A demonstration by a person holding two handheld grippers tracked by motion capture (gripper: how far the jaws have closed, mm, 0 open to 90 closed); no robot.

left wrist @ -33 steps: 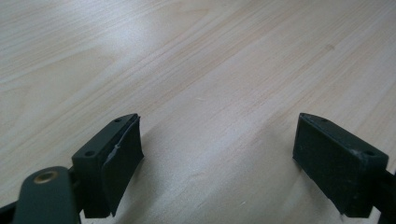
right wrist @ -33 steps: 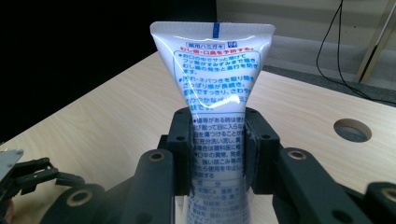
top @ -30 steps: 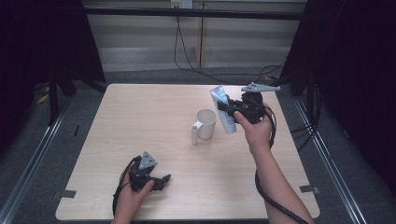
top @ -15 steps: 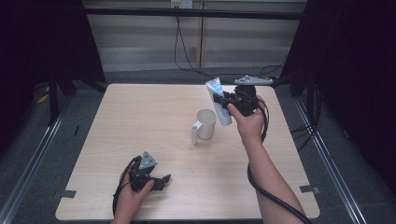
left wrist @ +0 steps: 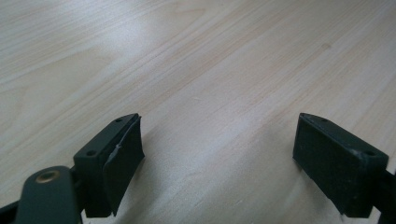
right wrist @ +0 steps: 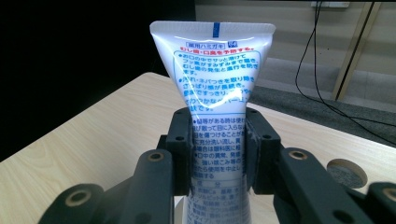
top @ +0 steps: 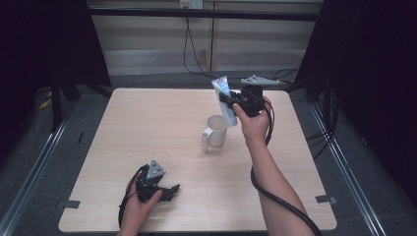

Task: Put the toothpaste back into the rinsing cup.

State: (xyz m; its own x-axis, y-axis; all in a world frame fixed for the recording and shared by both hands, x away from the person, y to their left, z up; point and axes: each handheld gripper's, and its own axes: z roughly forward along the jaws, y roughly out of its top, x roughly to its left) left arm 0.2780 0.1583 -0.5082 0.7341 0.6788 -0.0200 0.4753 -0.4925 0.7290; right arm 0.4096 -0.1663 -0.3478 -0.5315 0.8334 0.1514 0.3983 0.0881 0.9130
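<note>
High view: at left, the left gripper (top: pixel 169 189) is rested on the pale wooden worktop (top: pixel 147 128), its jaws spread wide with nothing between them. To the right, a white mug (top: pixel 216 131) is stood below the right gripper (top: pixel 231 104), whose jaws are clamped on a white toothpaste tube (top: pixel 224 96), held upright with the crimped end above the jaws. If the tube is meant for the mug, it is best lowered straight, cap first, and released only once inside. Dark curtains and a cabled back wall are seen beyond the worktop.
</note>
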